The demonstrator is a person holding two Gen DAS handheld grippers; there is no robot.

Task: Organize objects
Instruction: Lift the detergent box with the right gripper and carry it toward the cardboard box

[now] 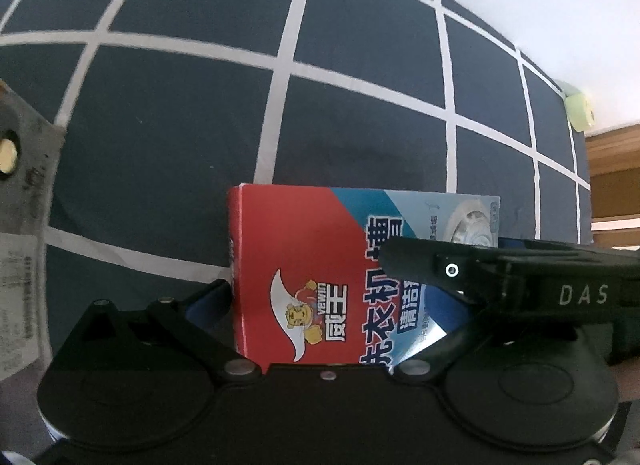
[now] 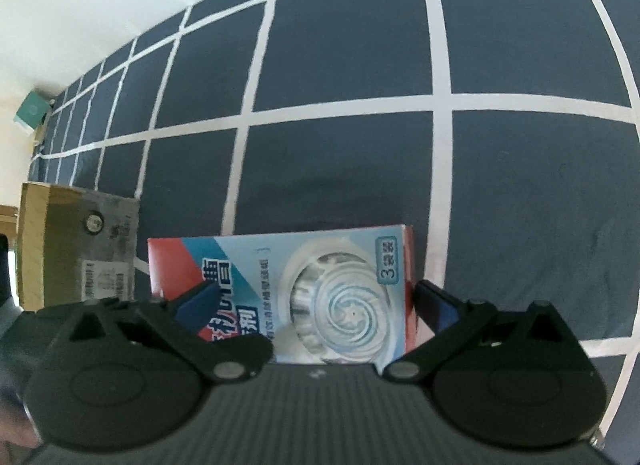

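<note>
Two grippers meet at one box on a dark bedspread [image 2: 340, 65] crossed with white grid lines. A cardboard carton [image 2: 76, 249] sits off to the left. The box [image 2: 320, 289], red and blue with a washer drum pictured, lies flat on the bedspread. The right gripper [image 2: 316, 305] has its fingers [image 2: 434, 303] spread either side of it. The left gripper [image 1: 332, 297] sits at its red end, fingers mostly hidden; I cannot tell their state.

Beyond the red-and-blue box [image 2: 304, 293] the dark grid-patterned cloth [image 2: 352, 169] lies bare, leaving open passage. Left of the box stands a cardboard carton [image 2: 76, 249] (near, not touching), narrowing the way on that side.
</note>
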